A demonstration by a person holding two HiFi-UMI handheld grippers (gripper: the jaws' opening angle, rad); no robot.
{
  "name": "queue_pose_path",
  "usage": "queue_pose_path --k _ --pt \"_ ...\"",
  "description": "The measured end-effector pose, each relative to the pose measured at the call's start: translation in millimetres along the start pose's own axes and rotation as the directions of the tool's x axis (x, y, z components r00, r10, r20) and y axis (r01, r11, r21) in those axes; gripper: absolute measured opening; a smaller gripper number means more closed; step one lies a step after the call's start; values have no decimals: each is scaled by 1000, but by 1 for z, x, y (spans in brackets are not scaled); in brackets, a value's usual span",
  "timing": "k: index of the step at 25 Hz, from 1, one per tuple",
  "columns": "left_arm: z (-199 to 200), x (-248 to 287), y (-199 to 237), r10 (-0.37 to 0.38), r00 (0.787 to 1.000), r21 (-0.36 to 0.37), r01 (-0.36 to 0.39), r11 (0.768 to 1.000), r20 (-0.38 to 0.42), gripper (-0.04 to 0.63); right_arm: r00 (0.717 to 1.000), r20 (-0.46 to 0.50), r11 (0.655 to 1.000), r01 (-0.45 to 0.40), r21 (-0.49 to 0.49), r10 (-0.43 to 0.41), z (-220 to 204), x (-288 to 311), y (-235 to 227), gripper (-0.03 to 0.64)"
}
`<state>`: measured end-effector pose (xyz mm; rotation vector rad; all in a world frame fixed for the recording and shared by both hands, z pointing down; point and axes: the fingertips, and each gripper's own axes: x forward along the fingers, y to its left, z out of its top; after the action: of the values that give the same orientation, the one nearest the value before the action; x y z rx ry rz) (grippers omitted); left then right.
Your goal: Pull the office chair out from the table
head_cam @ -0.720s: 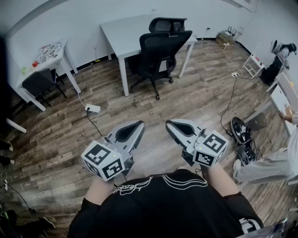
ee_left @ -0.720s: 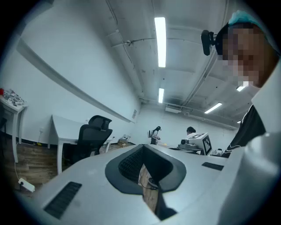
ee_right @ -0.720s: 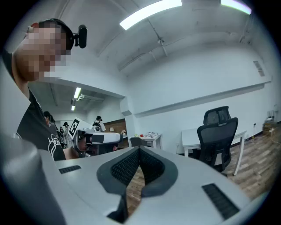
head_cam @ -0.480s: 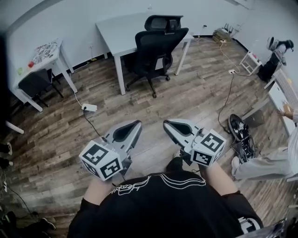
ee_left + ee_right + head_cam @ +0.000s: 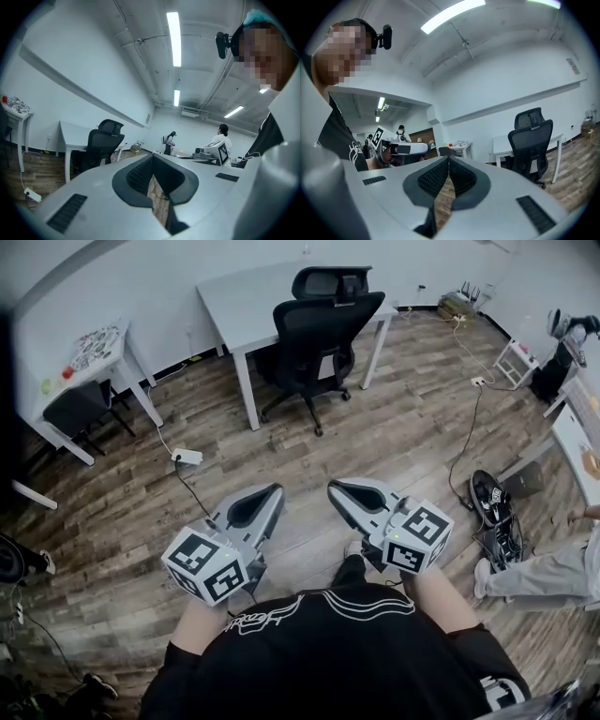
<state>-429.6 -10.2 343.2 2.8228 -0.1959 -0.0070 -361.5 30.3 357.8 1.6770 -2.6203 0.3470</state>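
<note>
While both hand-held tools sat low and close to the person's body, neither carried anything: the left gripper (image 5: 278, 488) had its jaws pressed together on nothing, and the right gripper (image 5: 334, 487) was likewise closed and empty. Both pointed roughly level over the wooden floor (image 5: 403, 442). A little beyond them, off to the left, a white power strip (image 5: 187, 457) lay on the boards with its cable trailing.

Farther on, well apart from either gripper, the office chair (image 5: 314, 357) stood at the near edge of the white table (image 5: 248, 301). Its backrest (image 5: 330, 322) faced the person and its seat was pushed in toward the table, with the wheeled base (image 5: 305, 409) showing on the floor below.

Reaching it looked like the first need, and the jaws would have to open before any hold. The chair was probably fairly heavy but easy to move, since its wheels should run freely on hard boards. The mesh of the back would likely give under the pads, so the stiff upper rim of the backrest seemed the better place to clamp. The pull would need to be near the middle, because an off-centre one might only swivel the seat.
</note>
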Motion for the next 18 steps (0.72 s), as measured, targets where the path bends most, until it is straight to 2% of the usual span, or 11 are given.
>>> queue_pose_path --k 3,7,13,18 --pt "-2 19 2 2 1000 -2 -2 1000 -10 6 1000 -4 1000 0 -10 0 0 -3 -19 37" --pt "-3 63 9 -8 999 4 8 1000 -36 6 1000 5 1000 28 10 -28 5 -13 -68 37" --pt "-15 158 22 -30 995 -27 28 999 -93 7 998 -3 995 67 68 -67 5 -32 -160 37" --pt "-17 250 33 -25 993 -12 23 1000 -114 7 995 0 992 95 88 -95 13 -56 -248 37"
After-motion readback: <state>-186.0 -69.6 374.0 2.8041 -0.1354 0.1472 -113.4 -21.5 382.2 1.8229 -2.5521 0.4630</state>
